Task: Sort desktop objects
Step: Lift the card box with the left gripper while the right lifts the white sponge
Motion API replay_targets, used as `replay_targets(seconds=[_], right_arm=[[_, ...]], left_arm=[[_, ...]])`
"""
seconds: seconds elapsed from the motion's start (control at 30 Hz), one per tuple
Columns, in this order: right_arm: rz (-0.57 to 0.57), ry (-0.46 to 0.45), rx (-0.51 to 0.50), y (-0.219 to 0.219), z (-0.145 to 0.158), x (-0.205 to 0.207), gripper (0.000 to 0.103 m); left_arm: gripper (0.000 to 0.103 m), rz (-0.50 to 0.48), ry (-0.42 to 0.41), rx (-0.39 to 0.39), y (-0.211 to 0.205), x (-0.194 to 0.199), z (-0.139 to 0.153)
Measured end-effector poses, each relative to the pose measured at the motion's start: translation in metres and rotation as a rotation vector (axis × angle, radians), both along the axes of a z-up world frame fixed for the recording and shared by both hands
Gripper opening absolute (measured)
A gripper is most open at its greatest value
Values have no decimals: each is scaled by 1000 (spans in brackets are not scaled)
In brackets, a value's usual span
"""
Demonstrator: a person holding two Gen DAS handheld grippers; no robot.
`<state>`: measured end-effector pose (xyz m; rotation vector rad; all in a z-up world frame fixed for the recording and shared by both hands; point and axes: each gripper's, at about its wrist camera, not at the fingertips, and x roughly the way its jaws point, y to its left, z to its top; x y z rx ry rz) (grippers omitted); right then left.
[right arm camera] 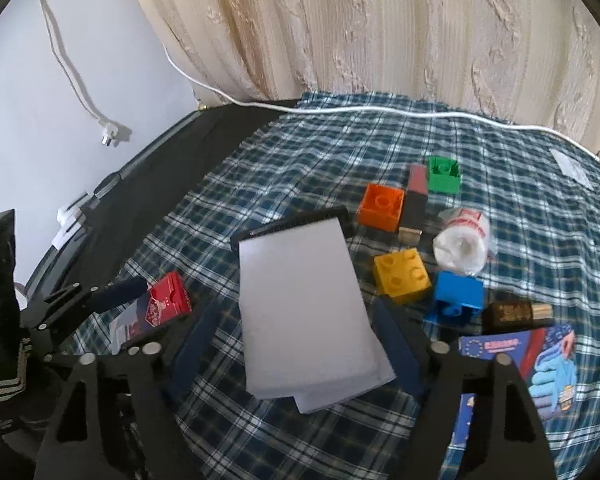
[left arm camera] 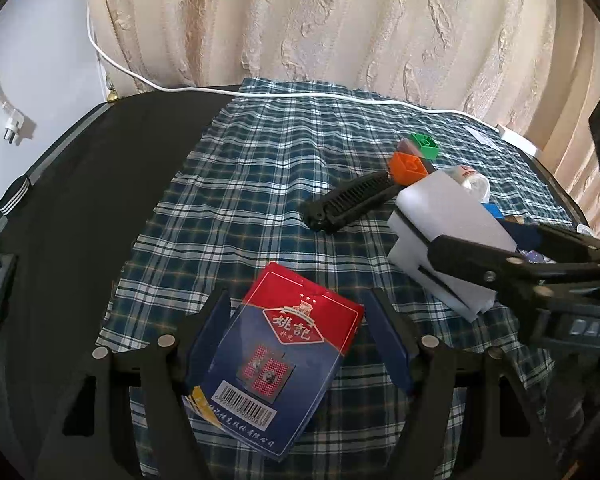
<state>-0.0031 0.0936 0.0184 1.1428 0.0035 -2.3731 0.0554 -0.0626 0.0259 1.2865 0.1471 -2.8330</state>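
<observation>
A red and blue playing-card box [left arm camera: 278, 354] lies on the plaid cloth between the open fingers of my left gripper [left arm camera: 300, 316]; it also shows in the right wrist view [right arm camera: 156, 308]. A stack of white sponge blocks [right arm camera: 306, 314] lies between the open fingers of my right gripper [right arm camera: 300, 316], and shows in the left wrist view [left arm camera: 444, 236] with the right gripper [left arm camera: 496, 256] around it. Whether the fingers touch either object is unclear.
A black folding comb [left arm camera: 348, 202] lies beyond the sponges. Orange [right arm camera: 380, 208], green [right arm camera: 443, 175], yellow [right arm camera: 401, 276] and blue [right arm camera: 458, 298] bricks, a lipstick [right arm camera: 414, 200], a bag roll [right arm camera: 462, 246], a small bottle [right arm camera: 514, 312] and a glove box [right arm camera: 540, 364] lie right. A white cable [right arm camera: 380, 109] runs along the back.
</observation>
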Motion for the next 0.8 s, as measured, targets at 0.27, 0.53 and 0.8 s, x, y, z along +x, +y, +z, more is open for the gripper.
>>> replay_targets(seconds=[0.27,0.53,0.8], right_arm=[[-23,3,-11,8,0,-1,69],[-66,17,-77,24,12,10,68],[-128,18,-158,54,20,24,68]], left_arm=[[73,2,0,10,-3,1,-1],[73,1,9,21,0,2,3],[73,-18,26,34,9,4,10]])
